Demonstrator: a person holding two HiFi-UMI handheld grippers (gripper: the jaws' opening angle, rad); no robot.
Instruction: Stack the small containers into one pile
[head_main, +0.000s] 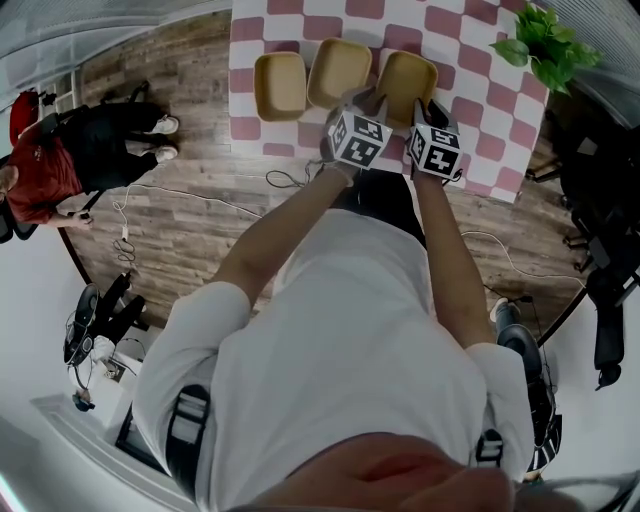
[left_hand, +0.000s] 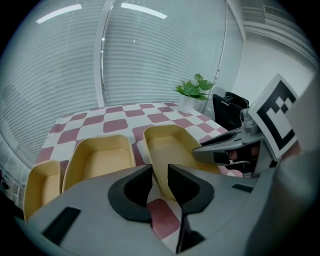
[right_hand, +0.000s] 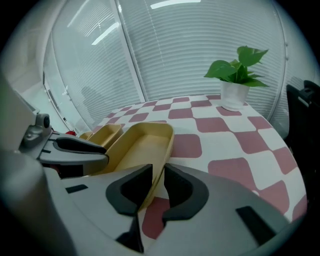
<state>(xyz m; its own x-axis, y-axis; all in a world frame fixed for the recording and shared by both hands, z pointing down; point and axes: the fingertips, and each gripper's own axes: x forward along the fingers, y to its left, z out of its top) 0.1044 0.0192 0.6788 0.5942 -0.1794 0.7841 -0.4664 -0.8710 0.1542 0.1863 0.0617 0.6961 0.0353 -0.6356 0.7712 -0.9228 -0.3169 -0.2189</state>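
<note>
Yellow containers (head_main: 341, 70), pink-white checked tablecloth (head_main: 480, 90) (green plant (head_main: 545, 45))

A person in a white shirt (head_main: 340, 330) is stretching both arms out over a table (head_main: 480, 70) covered with a pink-and-white checked cloth. Three yellow tubs are sitting in a row near its front edge: the left container (head_main: 280, 85), the middle container (head_main: 338, 70) and the right container (head_main: 405, 80). The left gripper (head_main: 368, 108) and the right gripper (head_main: 430, 115) are reaching side by side to the right container's near edge. A potted plant (head_main: 545, 45) is standing at the table's right corner. Another person in a red top (head_main: 45, 170) is sitting on the wood floor (head_main: 180, 230) at left.
</note>
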